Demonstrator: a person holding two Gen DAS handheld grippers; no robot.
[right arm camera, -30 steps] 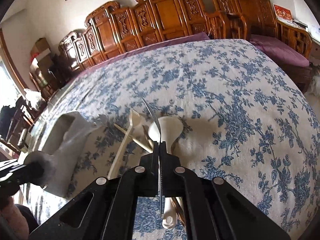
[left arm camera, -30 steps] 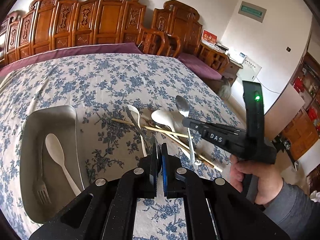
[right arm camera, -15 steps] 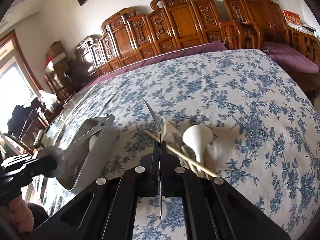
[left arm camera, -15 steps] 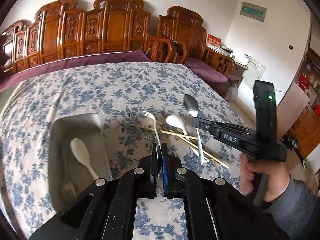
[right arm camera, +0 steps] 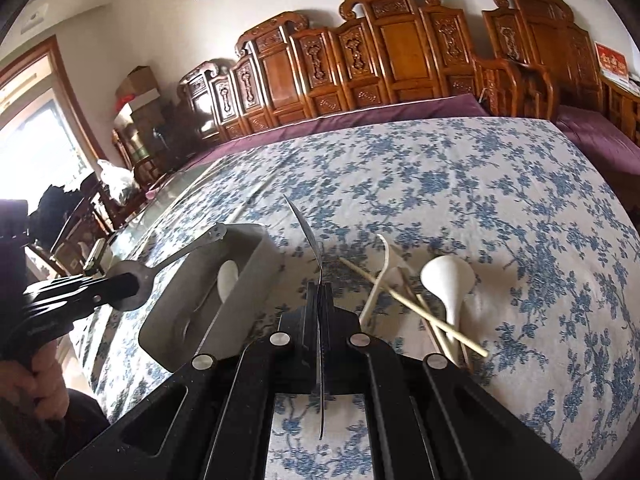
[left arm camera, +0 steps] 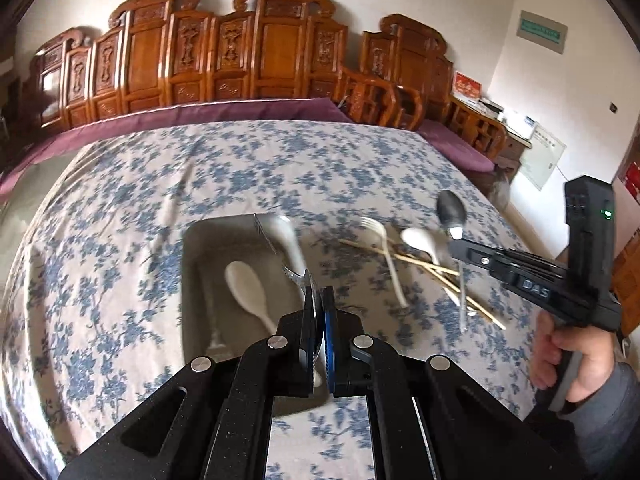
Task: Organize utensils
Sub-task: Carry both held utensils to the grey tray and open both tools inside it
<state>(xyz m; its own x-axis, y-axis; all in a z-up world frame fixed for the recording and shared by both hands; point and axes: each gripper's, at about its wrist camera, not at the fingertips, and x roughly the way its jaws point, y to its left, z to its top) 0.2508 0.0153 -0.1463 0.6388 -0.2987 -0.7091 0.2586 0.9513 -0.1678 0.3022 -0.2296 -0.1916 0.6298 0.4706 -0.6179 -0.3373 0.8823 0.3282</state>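
Left tool (left arm camera: 319, 300) clamped on a metal fork (right arm camera: 192, 250), which hangs above the grey tray (left arm camera: 188, 280). Right tool (right arm camera: 321, 292) clenched on a metal spoon (left arm camera: 452, 212), seen edge-on, over the floral tabletop (right arm camera: 480, 184) beside the tray. A white spoon (left arm camera: 246, 284) lies inside the tray. Judgement: lower the fork level, clear of the rim, alongside the white spoon before letting go; bring the metal spoon in afterwards so the tools don't collide. White fork (left arm camera: 384, 248), chopsticks (right arm camera: 416, 304) remain outside.

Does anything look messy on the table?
Yes. Chopsticks, a white spoon and a white fork lie crisscrossed in a pile on the cloth beside the gray tray, not in it.
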